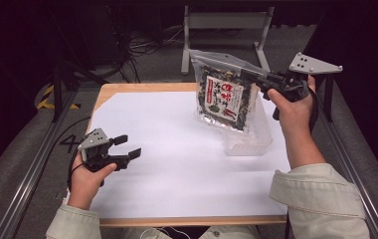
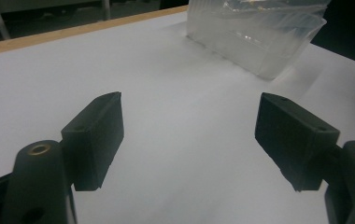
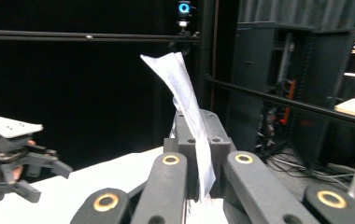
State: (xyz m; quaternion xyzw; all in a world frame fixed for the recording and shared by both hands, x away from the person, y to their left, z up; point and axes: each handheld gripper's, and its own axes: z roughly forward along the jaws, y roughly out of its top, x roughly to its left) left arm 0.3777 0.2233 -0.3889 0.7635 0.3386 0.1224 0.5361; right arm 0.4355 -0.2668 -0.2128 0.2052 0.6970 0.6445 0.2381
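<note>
A clear zip bag of dark dried food with a red and white label [image 1: 224, 94] hangs in the air above a clear plastic tub [image 1: 249, 139]. My right gripper [image 1: 256, 79] is shut on the bag's top edge, seen as a thin white strip [image 3: 189, 112] pinched between its jaws. My left gripper [image 1: 127, 146] is low over the white sheet at the left, open, with nothing between its fingers [image 2: 98, 135]. The tub [image 2: 259, 42] lies ahead of it, well apart.
A white sheet [image 1: 177, 159] covers most of the wooden table [image 1: 127, 87]. A metal stand [image 1: 227, 22] and cables are on the floor behind the table. Dark rails run along both sides.
</note>
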